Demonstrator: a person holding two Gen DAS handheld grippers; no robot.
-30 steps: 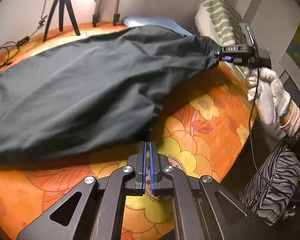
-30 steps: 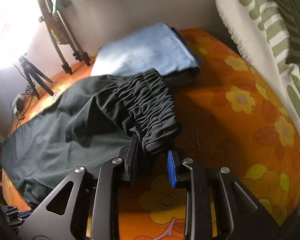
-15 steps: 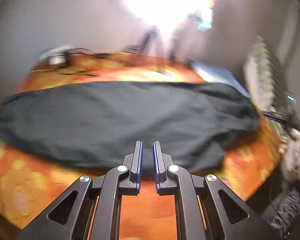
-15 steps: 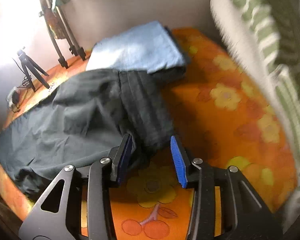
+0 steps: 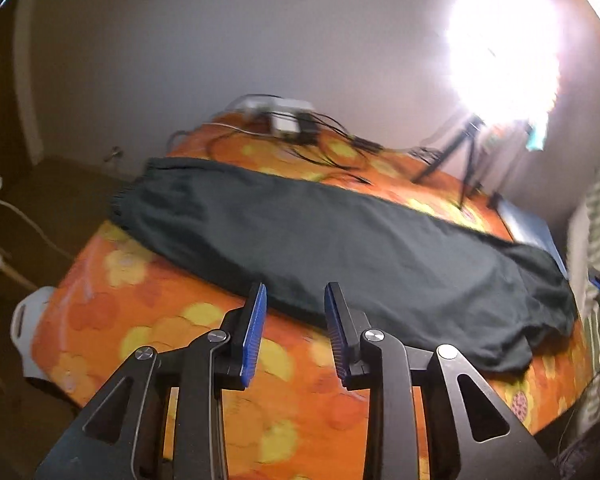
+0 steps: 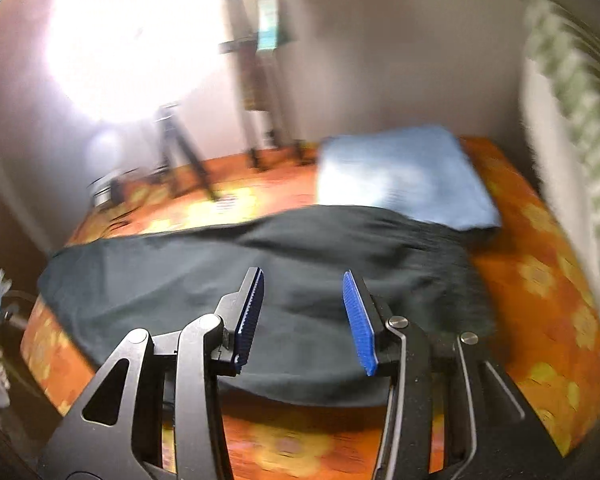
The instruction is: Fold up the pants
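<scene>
Dark pants (image 5: 340, 248) lie stretched lengthwise across the orange flowered bedspread (image 5: 112, 316), leg cuffs at the far left, waist end at the right. In the left wrist view my left gripper (image 5: 294, 300) hovers above the pants' near edge, its jaws opening with nothing between them. In the right wrist view the same pants (image 6: 204, 280) spread below my right gripper (image 6: 302, 288), which is open and empty, raised above the cloth near the gathered waistband (image 6: 456, 280).
A folded light-blue garment (image 6: 404, 176) lies by the waist end. A green-striped pillow (image 6: 572, 92) stands at the right. A power strip with cables (image 5: 288, 120), tripods (image 6: 180, 148) and a bright lamp (image 5: 504, 40) line the wall side. Bed edge drops off at left.
The right gripper let go of the waistband, opened wider and lifted away. The left gripper swung left along the pants, rose, and went from shut to open.
</scene>
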